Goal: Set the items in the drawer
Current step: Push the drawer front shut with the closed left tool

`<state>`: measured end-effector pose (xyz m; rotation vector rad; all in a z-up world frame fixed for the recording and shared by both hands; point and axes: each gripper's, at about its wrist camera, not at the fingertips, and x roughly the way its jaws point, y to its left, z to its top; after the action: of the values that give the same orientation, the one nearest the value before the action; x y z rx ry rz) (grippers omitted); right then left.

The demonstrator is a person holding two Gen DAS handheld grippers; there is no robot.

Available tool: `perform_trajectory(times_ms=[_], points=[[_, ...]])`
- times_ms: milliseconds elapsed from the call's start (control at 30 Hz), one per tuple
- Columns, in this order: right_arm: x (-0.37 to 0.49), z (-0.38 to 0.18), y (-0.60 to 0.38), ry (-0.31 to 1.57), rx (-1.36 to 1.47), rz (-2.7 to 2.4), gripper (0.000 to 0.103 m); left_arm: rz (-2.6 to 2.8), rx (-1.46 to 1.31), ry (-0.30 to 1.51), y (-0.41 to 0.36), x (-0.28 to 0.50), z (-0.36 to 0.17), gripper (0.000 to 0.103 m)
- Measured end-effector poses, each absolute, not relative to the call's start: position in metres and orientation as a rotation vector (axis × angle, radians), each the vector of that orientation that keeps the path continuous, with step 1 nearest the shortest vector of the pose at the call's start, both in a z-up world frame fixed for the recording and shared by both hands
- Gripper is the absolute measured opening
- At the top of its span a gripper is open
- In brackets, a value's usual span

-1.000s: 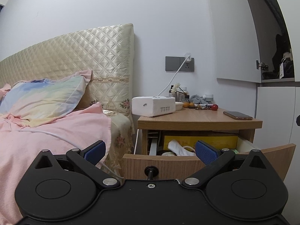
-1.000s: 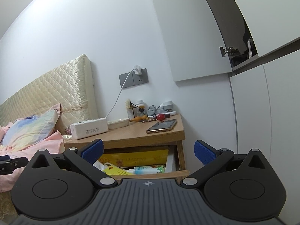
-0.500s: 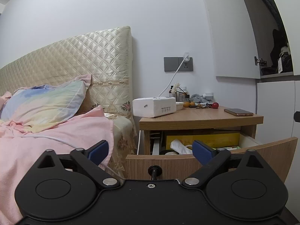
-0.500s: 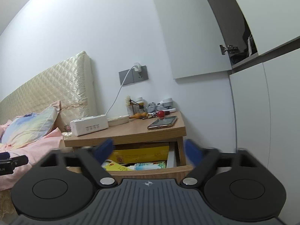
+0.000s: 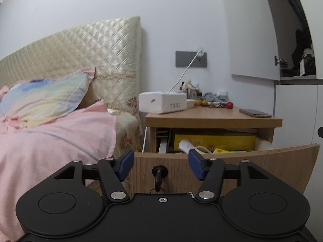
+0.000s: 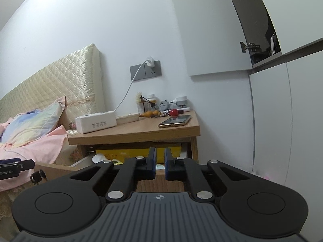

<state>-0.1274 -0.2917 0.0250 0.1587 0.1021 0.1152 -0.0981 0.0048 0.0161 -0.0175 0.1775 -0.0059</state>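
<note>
The wooden drawer (image 5: 252, 161) of the nightstand (image 5: 212, 116) stands pulled out, a black key (image 5: 159, 171) in its front. Inside lie a yellow box (image 5: 214, 142) and a white crumpled item (image 5: 186, 144). My left gripper (image 5: 160, 161) is open, level with the drawer front, its blue pads either side of the key without touching it. My right gripper (image 6: 160, 161) is shut with nothing between its pads, in front of the drawer (image 6: 60, 168) and below the nightstand top. A gold phone (image 6: 175, 120), a white box (image 6: 95, 122) and a red ball (image 6: 174, 112) sit on top.
A bed with a pink blanket (image 5: 50, 141) and a pastel pillow (image 5: 44, 98) lies to the left. A white cable (image 6: 129, 88) runs from the wall socket to the nightstand. White cabinet doors (image 6: 270, 121) stand to the right. Small clutter (image 5: 210, 98) fills the nightstand's back edge.
My right gripper's fingers have gone from wide open to shut. The left gripper's fingers have narrowed somewhat and it has come closer to the drawer front.
</note>
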Motion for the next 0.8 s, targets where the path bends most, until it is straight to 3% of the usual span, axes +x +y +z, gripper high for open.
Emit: perform_trajectory(times_ms=[133,300,467,800], points=[[-0.126,0.022,-0.289,0.097,0.144,0.110,0.009,0.016,-0.005,0.197,0.004,-0.094,0.013,0.051],[-0.124,0.019,-0.286,0.098,0.138,0.104,0.008,0.053,0.002,0.231,0.003,-0.088,0.006,0.022],[-0.121,0.013,-0.283,0.113,0.142,0.114,0.006,0.049,0.006,0.250,-0.001,-0.083,-0.002,0.011],[-0.111,0.006,-0.281,0.142,0.154,0.132,0.006,0.051,0.011,0.249,-0.003,-0.078,-0.006,0.006]])
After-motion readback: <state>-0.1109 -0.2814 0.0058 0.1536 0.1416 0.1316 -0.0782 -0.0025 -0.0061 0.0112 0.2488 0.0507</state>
